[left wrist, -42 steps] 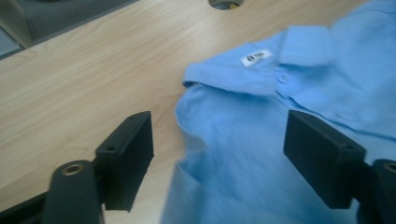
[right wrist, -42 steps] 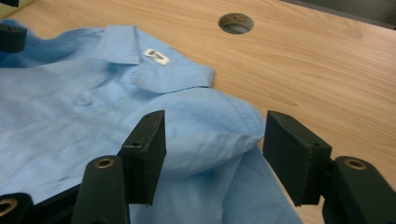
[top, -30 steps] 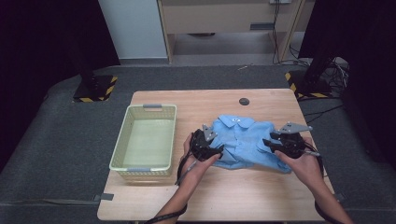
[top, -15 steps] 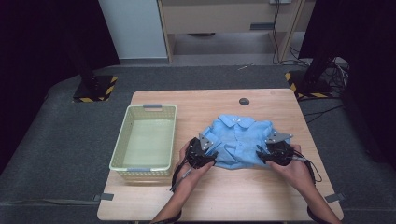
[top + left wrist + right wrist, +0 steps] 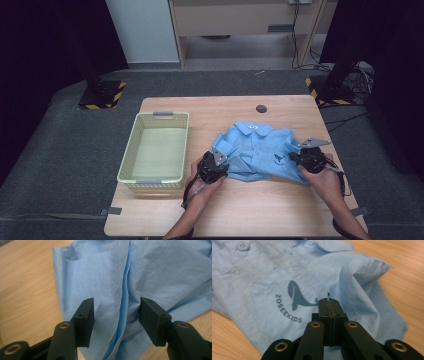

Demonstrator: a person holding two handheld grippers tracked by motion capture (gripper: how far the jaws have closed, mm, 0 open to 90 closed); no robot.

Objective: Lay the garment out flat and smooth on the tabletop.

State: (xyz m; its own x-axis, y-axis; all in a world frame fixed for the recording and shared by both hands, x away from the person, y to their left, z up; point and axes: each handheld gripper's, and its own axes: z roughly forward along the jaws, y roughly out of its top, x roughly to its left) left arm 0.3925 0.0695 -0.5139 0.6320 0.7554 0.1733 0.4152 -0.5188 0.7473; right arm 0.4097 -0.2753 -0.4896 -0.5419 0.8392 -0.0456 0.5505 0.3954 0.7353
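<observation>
Hand-held gripper on the right (image 5: 329, 305) was clamped on a fold of the blue shirt (image 5: 260, 150), which lay on the counter (image 5: 260, 210) beside the basket (image 5: 156, 150). Left hand-held gripper (image 5: 116, 315) straddled the hem, jaws apart. Folding seemed underway; next, the left should pinch.

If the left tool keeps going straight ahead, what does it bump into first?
Most likely the blue shirt. The left tool is open, with a folded seam of the cloth lying between its jaws, so it would meet that fabric almost at once.
</observation>
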